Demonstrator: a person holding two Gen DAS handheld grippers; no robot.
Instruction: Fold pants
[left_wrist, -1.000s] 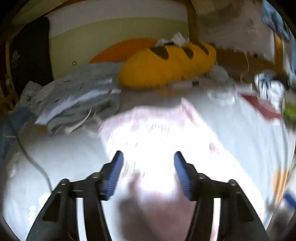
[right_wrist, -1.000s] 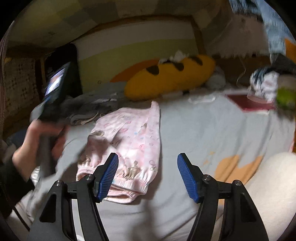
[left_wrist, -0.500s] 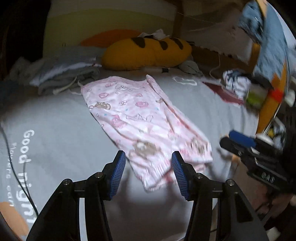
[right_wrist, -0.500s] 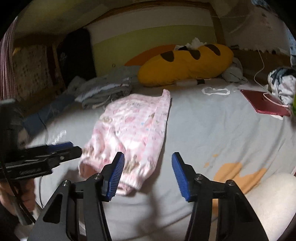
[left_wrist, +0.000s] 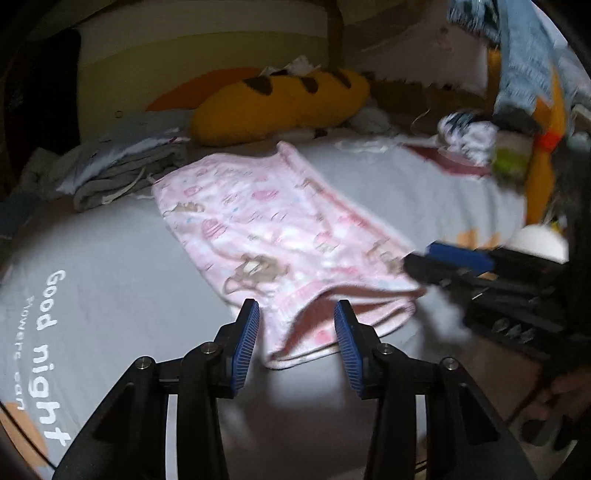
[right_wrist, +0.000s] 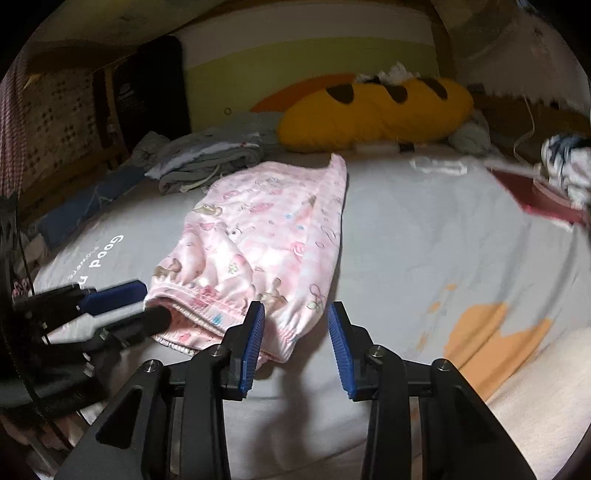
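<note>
Both hand-held grippers angle down at the near waistband of the pink pants (left_wrist: 280, 229) lying flat on the grey bed (left_wrist: 110, 258). The left hand-held gripper (left_wrist: 296, 334) and right hand-held gripper (right_wrist: 295, 328) are closing, pads not yet pressing fabric. Far clutter is blurred.

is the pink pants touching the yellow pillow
Apart. In the right wrist view a strip of grey bedsheet lies between the far edge of the pink pants and the yellow pillow.
</note>
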